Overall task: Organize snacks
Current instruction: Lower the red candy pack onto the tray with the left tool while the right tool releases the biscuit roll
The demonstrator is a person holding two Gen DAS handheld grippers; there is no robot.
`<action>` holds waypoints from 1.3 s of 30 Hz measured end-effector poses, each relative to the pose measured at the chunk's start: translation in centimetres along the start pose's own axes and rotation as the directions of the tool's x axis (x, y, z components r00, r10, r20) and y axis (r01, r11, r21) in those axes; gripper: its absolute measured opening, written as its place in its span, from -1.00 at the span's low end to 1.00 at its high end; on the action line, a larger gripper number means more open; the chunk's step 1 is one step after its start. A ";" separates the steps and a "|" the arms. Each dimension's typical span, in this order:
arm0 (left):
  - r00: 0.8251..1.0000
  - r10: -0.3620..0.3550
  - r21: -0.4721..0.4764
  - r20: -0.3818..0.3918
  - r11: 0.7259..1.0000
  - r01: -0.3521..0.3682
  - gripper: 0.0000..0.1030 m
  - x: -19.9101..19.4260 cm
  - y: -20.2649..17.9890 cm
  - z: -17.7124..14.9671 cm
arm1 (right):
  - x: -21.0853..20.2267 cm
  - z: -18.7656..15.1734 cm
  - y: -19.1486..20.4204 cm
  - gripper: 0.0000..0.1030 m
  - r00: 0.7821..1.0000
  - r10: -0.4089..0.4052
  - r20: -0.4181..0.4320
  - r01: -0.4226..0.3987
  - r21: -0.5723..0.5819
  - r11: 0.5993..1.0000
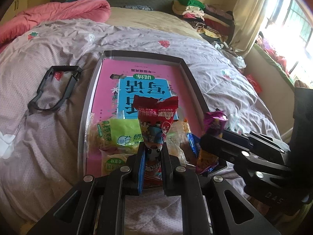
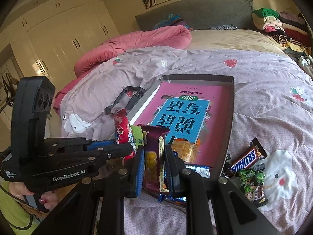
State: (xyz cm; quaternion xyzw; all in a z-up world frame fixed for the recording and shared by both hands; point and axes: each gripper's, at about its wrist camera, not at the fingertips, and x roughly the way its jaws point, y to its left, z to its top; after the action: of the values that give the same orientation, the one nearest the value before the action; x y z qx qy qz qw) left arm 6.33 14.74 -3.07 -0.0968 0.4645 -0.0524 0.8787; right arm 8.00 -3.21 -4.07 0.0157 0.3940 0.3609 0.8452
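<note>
Left fingers (image 1: pixel 152 152) clamp red snack packet (image 1: pixel 156 115); right fingers (image 2: pixel 154 166) clamp purple snack packet (image 2: pixel 153 152) over tray (image 2: pixel 231 105)

Both my wrist cams sit close behind their fingers, angled down across the bed (image 1: pixel 49 117) toward the headboard. Each has the tray (image 1: pixel 192 72) mid-frame; left cam catches my right gripper (image 1: pixel 210 137) at right edge.

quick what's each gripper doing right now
left gripper: shut on a red snack packet
right gripper: shut on a purple snack packet
</note>
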 end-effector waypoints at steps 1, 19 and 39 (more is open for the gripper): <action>1.000 0.002 0.002 0.001 1.000 -0.002 -0.73 0.0 0.0 0.0 | 0.2 0.1 0.0 -0.60 1.000 -0.003 -0.003 0.003 -0.001 1.000; 1.000 0.010 0.007 -0.003 1.000 -0.010 -0.72 0.4 0.1 0.1 | 3.4 1.1 -0.9 -0.60 0.999 -0.014 -0.042 0.016 0.055 0.998; 1.000 0.012 0.008 -0.006 1.000 -0.012 -0.46 0.5 0.0 0.1 | 0.9 0.2 -2.5 -0.03 1.000 -0.016 -0.018 0.018 0.102 0.995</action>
State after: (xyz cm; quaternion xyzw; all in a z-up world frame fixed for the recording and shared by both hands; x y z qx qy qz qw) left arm 6.69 14.62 -3.42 -0.0904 0.4674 -0.0492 0.8780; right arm 10.05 -4.44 -5.32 0.0525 0.4191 0.3331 0.8430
